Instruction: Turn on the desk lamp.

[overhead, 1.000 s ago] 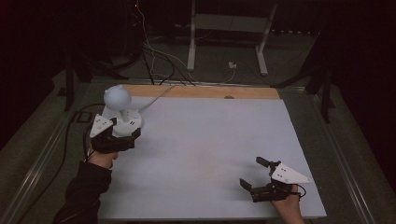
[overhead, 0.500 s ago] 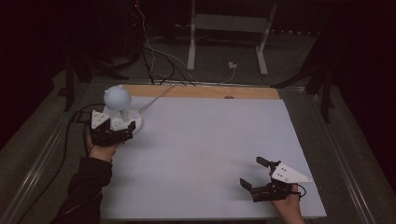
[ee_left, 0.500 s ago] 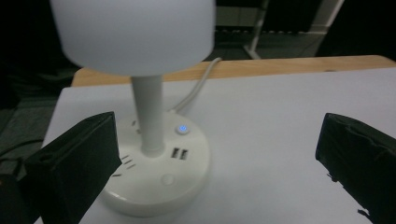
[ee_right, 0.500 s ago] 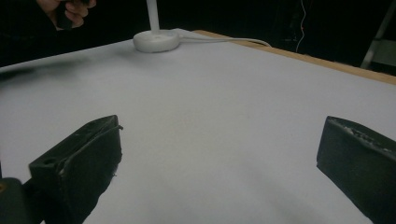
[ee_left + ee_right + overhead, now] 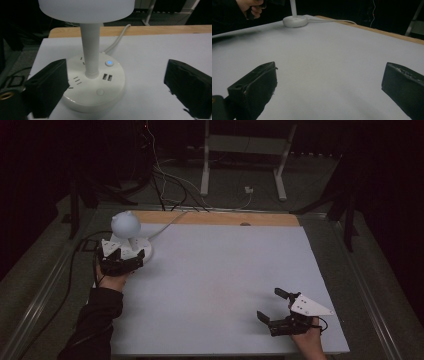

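A white desk lamp with a round globe shade stands at the table's far left on a round base. In the left gripper view the base shows sockets, two USB ports and a small blue-lit button beside the stem. My left gripper sits open just in front of the base; its jaws straddle the base's near side, the left one over its edge. My right gripper rests open near the front right of the white board, nothing between its jaws.
The lamp's white cable runs back over a wooden strip and off the table. The white board covers most of the tabletop. Metal rails line both sides. A stand and loose cables lie on the floor behind.
My left gripper has shifted and turned slightly at the lamp's base, its forearm drawing in. The right gripper has stayed where it was.
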